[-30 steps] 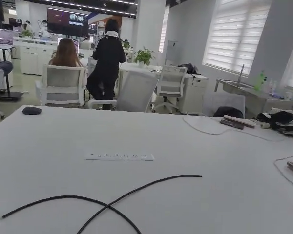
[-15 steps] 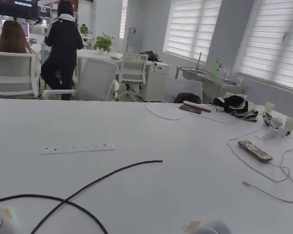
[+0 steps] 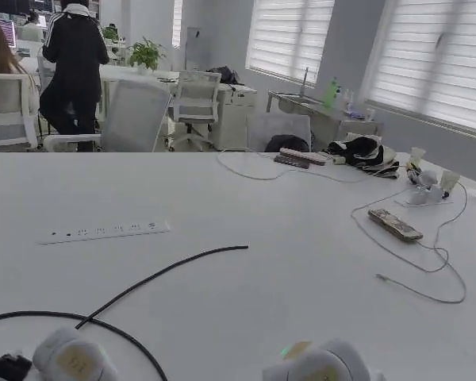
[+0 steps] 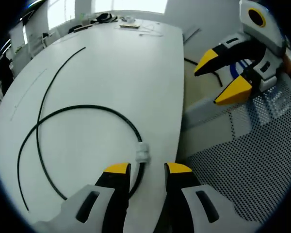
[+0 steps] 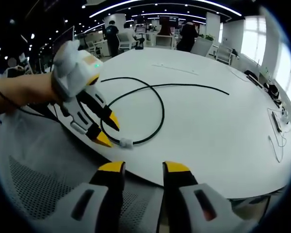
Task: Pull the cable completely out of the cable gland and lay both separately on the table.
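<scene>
Cable gland (image 4: 142, 154) small, blurry on cable (image 4: 82, 106); left tool (image 4: 148, 167), right tool (image 5: 143, 166) parted.

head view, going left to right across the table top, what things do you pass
socket strip → black cable's free end → flat dark items at the far edge → flat device on a thin white cord

Cable (image 4: 82, 107) loops on the table (image 4: 116, 58), gland (image 4: 142, 153) at the near edge — left tongs (image 4: 148, 168) just before it
</scene>
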Tool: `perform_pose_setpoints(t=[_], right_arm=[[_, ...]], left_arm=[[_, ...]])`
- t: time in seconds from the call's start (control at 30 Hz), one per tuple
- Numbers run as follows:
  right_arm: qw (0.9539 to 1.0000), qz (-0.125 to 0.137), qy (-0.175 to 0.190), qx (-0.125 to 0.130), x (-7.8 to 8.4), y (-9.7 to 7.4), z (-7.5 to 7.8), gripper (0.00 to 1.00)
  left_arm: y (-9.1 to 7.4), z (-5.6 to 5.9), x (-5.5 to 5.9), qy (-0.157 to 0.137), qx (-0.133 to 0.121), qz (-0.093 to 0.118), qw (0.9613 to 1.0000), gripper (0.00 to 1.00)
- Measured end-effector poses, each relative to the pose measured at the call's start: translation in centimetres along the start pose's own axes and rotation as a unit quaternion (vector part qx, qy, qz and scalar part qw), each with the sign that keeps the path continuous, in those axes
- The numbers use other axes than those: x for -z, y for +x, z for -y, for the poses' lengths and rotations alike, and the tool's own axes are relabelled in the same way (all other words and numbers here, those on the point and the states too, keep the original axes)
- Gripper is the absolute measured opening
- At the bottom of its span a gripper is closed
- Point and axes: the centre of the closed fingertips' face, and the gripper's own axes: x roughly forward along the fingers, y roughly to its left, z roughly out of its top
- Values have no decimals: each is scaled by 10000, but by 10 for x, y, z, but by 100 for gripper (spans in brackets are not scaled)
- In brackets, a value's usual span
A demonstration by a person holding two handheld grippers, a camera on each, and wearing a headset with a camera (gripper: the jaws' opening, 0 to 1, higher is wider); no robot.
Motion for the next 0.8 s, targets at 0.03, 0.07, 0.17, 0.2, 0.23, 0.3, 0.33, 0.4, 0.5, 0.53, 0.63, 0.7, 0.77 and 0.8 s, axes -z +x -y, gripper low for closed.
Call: perform_pose_setpoints(t=[0.03,0.07,0.17,0.2,0.23,0.3,0.33,0.4,0.5,0.53,0.63,0.7,0.77,0.8], right_arm=[[10000,4,3,3,0,0,0,32],[10000,6,4,3,0,0,0,32],[10000,5,7,-3,0,0,0,31],[10000,4,6,-3,0,0,0,31],[10000,0,-4,-6,0,0,0,31],[10000,6,-20,-9,0,-1,0,31],[10000,8,-15,-10,0,-1,0,31],[10000,-1,-7,-9,1,-1,0,31],[10000,-8,-8,-18,1,-1,0,31],[10000,-10,-14,-23,1,-1,0,31],[10000,-24,-34,-46,1,-1,-1,31],[10000,-27,-40,-51,1,-1,-1,31],[9999,-43,-60,-70,2,-1,-2,30],[9999,-44,-62,-75,2,-1,-2,30]], left_arm=[[4,-2,-2,26,-33,27,10000,27],[7,-3,-4,29,-41,40,10000,26],[16,-3,-3,-30,-2,-44,10000,26],[18,-4,-3,-29,-11,-61,10000,26],[22,-5,3,-9,-54,-213,9998,26],[26,-5,4,18,-66,-231,9997,26],[26,-4,4,24,-75,-213,9997,25],[27,-6,2,86,-131,-172,9997,23],[28,-7,-1,56,-138,-136,9998,20],[28,-6,-1,138,-107,-114,9998,19],[28,0,1,254,70,-211,9994,17],[27,-1,1,238,1,-203,9995,17],[19,-1,0,285,2,-185,9994,17],[12,-1,-6,220,-1,-52,9997,17]])
